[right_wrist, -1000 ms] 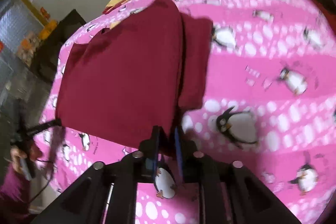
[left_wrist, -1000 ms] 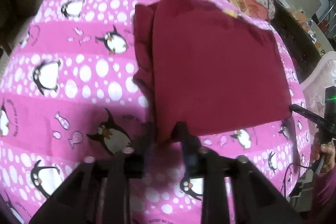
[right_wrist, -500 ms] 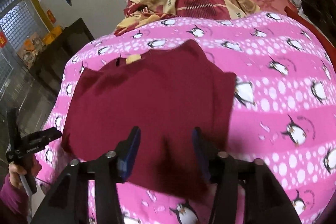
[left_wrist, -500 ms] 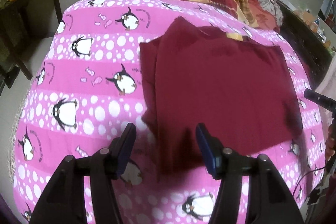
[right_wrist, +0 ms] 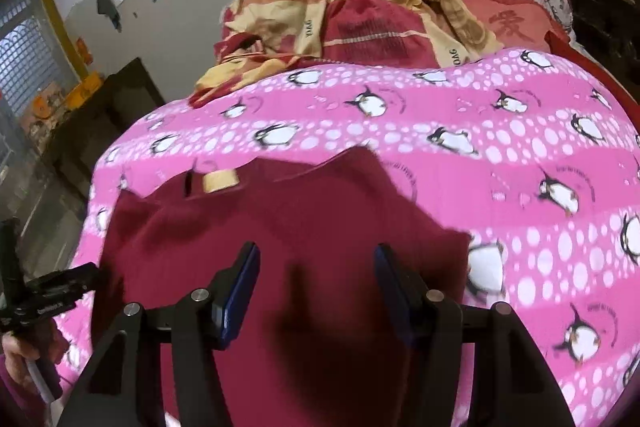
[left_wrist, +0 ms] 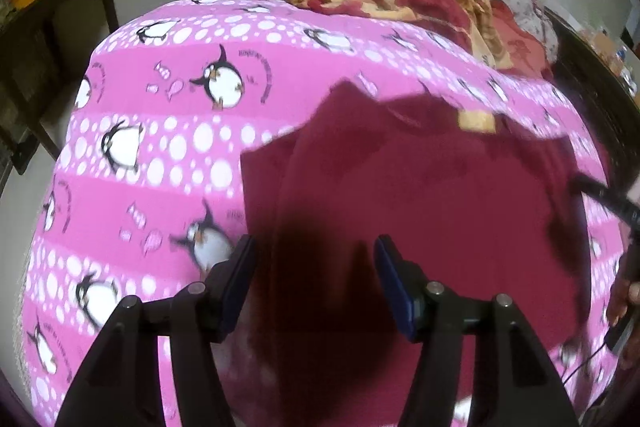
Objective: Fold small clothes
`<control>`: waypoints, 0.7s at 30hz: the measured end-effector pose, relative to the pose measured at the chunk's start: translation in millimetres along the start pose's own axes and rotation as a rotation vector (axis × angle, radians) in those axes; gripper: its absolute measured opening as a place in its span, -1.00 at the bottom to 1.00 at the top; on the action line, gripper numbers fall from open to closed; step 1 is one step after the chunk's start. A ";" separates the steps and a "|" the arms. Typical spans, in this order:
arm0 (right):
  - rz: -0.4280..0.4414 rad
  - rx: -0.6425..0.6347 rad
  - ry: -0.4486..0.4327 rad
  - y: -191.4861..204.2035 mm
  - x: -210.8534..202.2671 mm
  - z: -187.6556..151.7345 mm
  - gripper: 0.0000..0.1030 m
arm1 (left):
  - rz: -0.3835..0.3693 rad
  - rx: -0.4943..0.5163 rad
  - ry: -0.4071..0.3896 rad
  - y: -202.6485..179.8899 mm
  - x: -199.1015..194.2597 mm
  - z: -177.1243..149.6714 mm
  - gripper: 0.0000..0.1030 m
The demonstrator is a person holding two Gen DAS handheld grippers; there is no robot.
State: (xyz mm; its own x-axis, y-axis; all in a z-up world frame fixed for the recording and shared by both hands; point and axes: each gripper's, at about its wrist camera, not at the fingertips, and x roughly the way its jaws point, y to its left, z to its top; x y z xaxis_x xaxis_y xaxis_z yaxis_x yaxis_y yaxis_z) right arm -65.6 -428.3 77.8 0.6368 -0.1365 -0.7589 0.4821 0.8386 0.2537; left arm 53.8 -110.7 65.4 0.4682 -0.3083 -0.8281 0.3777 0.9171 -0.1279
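The near hem of the maroon shirt (left_wrist: 420, 207) runs off the bottom edge in both wrist views, hidden behind the gripper bodies. At the right edge of the left view, the right gripper (left_wrist: 608, 197) is motion-blurred and cut off. The yellow neck label (right_wrist: 219, 181) is too smeared to read.

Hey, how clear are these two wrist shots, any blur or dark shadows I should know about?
Left wrist view: penguin blanket smeared by motion blur; a dark shadow on the maroon shirt between the open left claw. Right wrist view: sharper background, similar shadow ahead of the open right claw; both bulge from fisheye.
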 end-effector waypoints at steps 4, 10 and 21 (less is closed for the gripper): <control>-0.075 0.001 -0.006 -8.7 20.7 8.2 0.24 | 0.024 -0.100 0.007 12.3 23.2 21.4 0.26; -0.097 0.063 0.043 -27.2 51.7 15.6 0.24 | 0.058 -0.122 0.048 18.8 56.1 34.9 0.28; -0.166 -0.007 -0.030 8.6 1.9 24.2 0.30 | 0.020 -0.167 0.038 41.4 39.4 18.9 0.51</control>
State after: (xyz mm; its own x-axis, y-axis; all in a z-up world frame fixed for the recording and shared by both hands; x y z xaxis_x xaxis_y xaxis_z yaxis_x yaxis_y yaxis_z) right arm -45.7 -434.1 93.1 0.5666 -0.2886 -0.7719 0.5778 0.8069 0.1225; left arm 103.0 -89.7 37.8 0.4430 -0.2823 -0.8509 0.2291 0.9533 -0.1970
